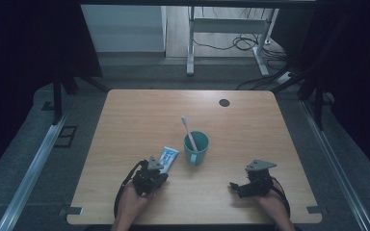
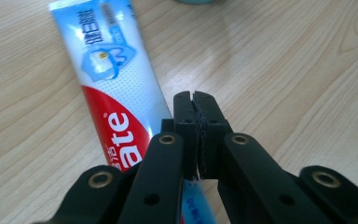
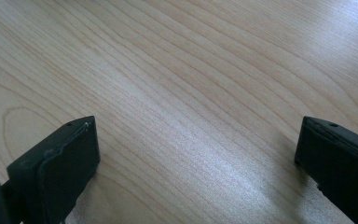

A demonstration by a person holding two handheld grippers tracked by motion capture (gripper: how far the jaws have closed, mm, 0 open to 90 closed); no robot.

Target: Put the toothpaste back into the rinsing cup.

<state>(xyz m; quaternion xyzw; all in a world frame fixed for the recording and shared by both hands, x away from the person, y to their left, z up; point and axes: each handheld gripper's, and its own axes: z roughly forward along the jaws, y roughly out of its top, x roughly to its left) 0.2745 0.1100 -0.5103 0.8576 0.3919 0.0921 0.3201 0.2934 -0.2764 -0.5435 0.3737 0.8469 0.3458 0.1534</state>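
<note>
A red, white and blue toothpaste tube lies flat on the wooden table. My left gripper hovers over the tube's near end, its jaws shut pad to pad beside the tube's right edge; the tube runs on beneath the jaws. A teal cup stands just right of the tube with a pink-handled toothbrush leaning in it, bristles up. My right gripper rests low at the front right, open, with bare wood between its fingers.
A small dark round grommet sits in the tabletop near the far edge. Beyond the table stand a white table frame and loose cables on the floor. Dark curtains hang on both sides.
</note>
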